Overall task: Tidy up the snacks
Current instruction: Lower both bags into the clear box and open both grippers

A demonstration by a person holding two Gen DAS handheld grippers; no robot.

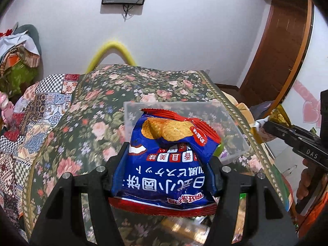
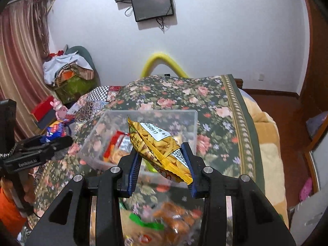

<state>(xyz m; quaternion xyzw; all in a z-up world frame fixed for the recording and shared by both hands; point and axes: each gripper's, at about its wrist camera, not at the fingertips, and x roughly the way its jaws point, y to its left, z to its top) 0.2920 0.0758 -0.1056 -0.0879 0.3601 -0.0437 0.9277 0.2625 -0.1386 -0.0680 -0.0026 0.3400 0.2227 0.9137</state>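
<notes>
My left gripper [image 1: 167, 162] is shut on a blue and red biscuit packet [image 1: 170, 155] and holds it above the near side of a clear plastic box [image 1: 184, 104] on the floral tablecloth. My right gripper [image 2: 162, 164] is shut on a yellow snack packet [image 2: 157, 147] and holds it over the near edge of the same clear box [image 2: 192, 114], which has several snack packets [image 2: 116, 147] inside. The right gripper also shows at the right edge of the left wrist view [image 1: 264, 128], with the yellow packet [image 1: 280, 114]. The left gripper shows at the left of the right wrist view [image 2: 65, 141].
More snack packets [image 2: 174, 217] lie blurred on the table below my grippers. The floral table [image 2: 215, 102] ends at a bordered edge on the right. A patchwork cloth [image 1: 47, 102] lies to the left. A yellow foam arch [image 1: 110, 49] stands behind the table.
</notes>
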